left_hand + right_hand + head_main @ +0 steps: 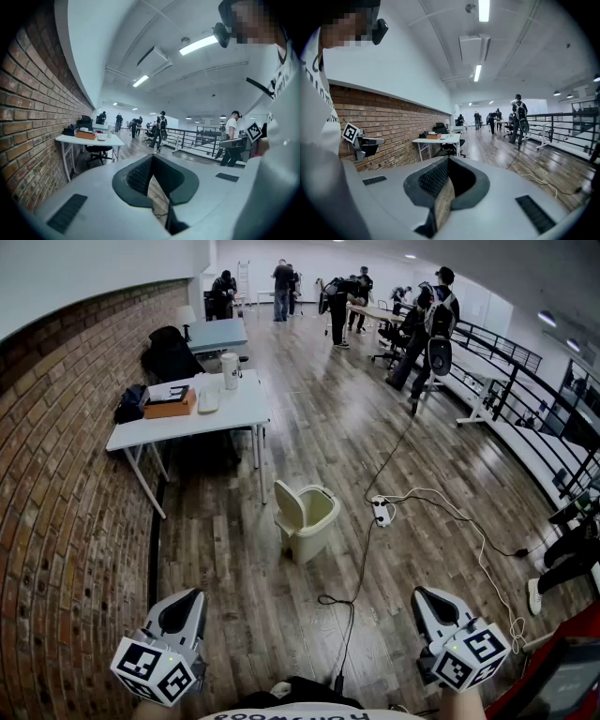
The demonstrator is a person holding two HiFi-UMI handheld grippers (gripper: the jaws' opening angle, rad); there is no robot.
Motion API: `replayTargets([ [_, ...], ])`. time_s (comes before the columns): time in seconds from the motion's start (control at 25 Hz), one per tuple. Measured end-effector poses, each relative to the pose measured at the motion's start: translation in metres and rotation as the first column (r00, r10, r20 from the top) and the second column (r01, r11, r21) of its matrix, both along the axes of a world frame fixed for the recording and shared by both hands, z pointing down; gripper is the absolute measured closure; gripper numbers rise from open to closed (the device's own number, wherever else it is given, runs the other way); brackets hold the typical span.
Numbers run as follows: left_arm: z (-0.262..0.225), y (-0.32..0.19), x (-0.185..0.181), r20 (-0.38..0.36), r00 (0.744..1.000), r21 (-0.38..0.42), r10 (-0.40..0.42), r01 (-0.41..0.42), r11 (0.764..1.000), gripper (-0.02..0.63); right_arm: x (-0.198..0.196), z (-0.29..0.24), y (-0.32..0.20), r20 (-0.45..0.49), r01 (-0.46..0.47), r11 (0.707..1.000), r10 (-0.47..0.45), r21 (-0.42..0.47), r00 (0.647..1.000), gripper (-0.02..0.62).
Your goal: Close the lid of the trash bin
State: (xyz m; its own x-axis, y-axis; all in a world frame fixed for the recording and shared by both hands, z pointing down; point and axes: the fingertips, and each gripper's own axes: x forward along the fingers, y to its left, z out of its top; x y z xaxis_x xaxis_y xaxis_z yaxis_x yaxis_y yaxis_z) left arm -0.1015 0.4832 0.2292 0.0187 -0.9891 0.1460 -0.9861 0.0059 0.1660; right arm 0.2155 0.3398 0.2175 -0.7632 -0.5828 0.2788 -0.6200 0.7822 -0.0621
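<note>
Head view: trash bin [317, 517], beige, on the wood floor [272, 615] ahead of me, near the white table [239, 411]. Its lid [289, 505] stands raised at the bin's left rim. My left gripper [190, 598] and right gripper [420, 596] are held low, well apart from the bin. Both pairs of jaws are clenched together on nothing.

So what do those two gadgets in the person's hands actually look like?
Both are light grey wedge-shaped shells tapering to two jaws lined with dark textured pads. The left gripper and right gripper each carry a white cube printed with black square markers. The person wears a white top.
</note>
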Motion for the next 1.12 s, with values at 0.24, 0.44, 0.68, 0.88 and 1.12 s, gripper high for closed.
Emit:
replayTargets([
  [0.24,-0.002,0.007,0.000,-0.002,1.000,-0.002,-0.006,0.006,1.000,0.598,-0.003,-0.005,0.003,-0.007,0.011,1.000,-0.011,0.013,1.000,0.586],
  [0.44,-0.001,0.007,-0.004,-0.006,1.000,0.003,-0.013,0.013,1.000,0.600,-0.007,-0.002,0.002,-0.005,0.014,1.000,-0.014,0.009,1.000,0.586],
  [0.68,-0.001,0.000,-0.006,-0.059,0.998,0.015,0.020,-0.019,1.000,0.598,-0.017,-0.011,-0.002,0.031,0.025,0.999,-0.026,0.020,0.999,0.586],
  [0.88,0.009,-0.010,-0.011,-0.058,0.997,-0.036,0.053,-0.055,0.998,0.598,-0.026,-0.009,-0.003,-0.019,0.030,0.999,-0.030,0.040,0.999,0.586],
  [1.12,0.013,-0.024,-0.008,-0.073,0.988,-0.008,0.137,-0.138,0.990,0.600,-0.048,-0.008,-0.009,-0.010,0.006,0.999,-0.006,0.038,1.000,0.586],
])
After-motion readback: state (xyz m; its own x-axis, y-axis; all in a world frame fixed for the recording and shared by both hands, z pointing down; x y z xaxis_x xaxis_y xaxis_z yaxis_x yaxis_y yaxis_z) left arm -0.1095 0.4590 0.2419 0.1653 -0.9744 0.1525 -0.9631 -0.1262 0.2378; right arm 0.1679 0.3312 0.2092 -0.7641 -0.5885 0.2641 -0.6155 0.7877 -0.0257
